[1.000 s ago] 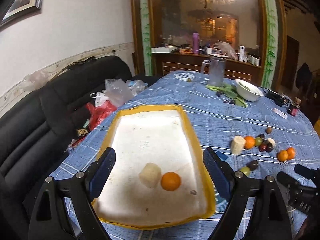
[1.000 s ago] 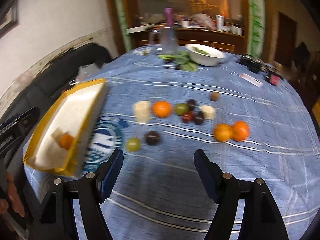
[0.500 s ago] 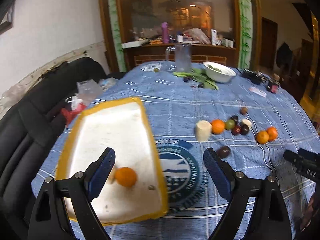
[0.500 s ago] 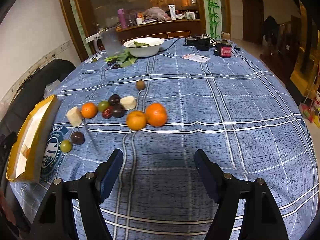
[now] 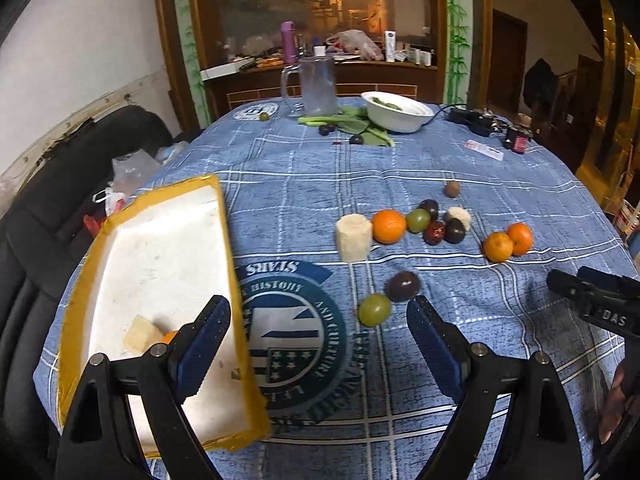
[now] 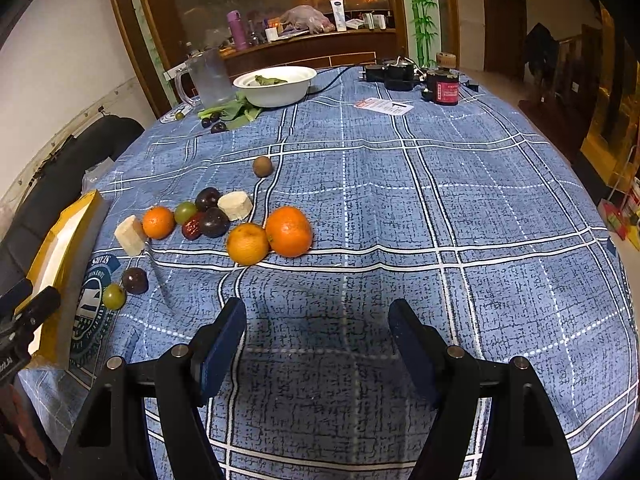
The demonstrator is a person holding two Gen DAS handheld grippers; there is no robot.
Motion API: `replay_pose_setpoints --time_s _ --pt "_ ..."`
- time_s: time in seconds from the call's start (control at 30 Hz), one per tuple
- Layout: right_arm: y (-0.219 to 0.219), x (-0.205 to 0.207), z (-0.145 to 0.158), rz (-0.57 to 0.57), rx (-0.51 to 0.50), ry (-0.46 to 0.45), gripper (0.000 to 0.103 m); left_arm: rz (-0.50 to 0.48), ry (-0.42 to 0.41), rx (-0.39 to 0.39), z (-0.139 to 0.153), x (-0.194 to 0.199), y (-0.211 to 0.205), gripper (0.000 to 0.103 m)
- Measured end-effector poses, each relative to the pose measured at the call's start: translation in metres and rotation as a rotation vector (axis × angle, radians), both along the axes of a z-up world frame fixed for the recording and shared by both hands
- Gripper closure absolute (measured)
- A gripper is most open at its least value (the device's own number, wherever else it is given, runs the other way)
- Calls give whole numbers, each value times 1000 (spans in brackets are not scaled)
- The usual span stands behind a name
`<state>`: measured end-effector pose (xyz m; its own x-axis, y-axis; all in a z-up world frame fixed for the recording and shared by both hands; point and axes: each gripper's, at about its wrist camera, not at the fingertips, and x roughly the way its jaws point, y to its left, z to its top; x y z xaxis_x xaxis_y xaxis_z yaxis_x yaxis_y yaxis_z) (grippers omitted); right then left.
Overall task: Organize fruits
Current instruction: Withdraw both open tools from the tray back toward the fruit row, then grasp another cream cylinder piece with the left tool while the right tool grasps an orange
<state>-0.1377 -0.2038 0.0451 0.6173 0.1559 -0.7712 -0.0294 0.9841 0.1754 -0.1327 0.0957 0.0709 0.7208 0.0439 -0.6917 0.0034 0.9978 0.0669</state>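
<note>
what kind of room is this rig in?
Likely a home dining room: a round table under a blue checked tablecloth, a wooden sideboard cluttered with bottles, and a black sofa along the wall.

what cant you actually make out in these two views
- Orange fruit in the yellow tray, left wrist view: only a sliver shows past the left claw; the type is unclear.
- Tray contents, right wrist view: hidden by its near wall.
- White bowl: something green inside, too small to name.
- Right claw in the left wrist view: cut off by the right edge.
</note>
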Motion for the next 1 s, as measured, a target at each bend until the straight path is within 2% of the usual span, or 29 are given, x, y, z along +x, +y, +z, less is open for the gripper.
replay_pose_setpoints --time_s 0.17,0.37,0.47,0.63,0.73,0.8,0.87,0.93,1.0 --pt "0 -1 9 -13 -37 -7 25 -45 -14 -54 3 11 -7 14" --pt "-6 2 24 -23 -84 -36 24 -95 -5 -61 3 19 -20 14" --pt "-5 15 26 -17 -58 -31 24 -88 14 -73 1 22 -17 14" --pt "-4 42 41 7 8 -118 24 -29 24 -142 7 31 4 14" --pt "-6 61 39 26 73 -137 24 17 32 -131 8 42 12 14" --pt "-3 69 34 40 72 -133 27 15 42 -147 6 53 14 14" --pt "0 74 26 54 58 -127 38 -15 60 -175 3 65 10 14" --pt "-1 75 18 52 56 -118 42 -51 85 -188 -3 80 2 20" --pt "-5 78 11 46 54 -99 45 -63 110 -159 -11 96 -5 39"
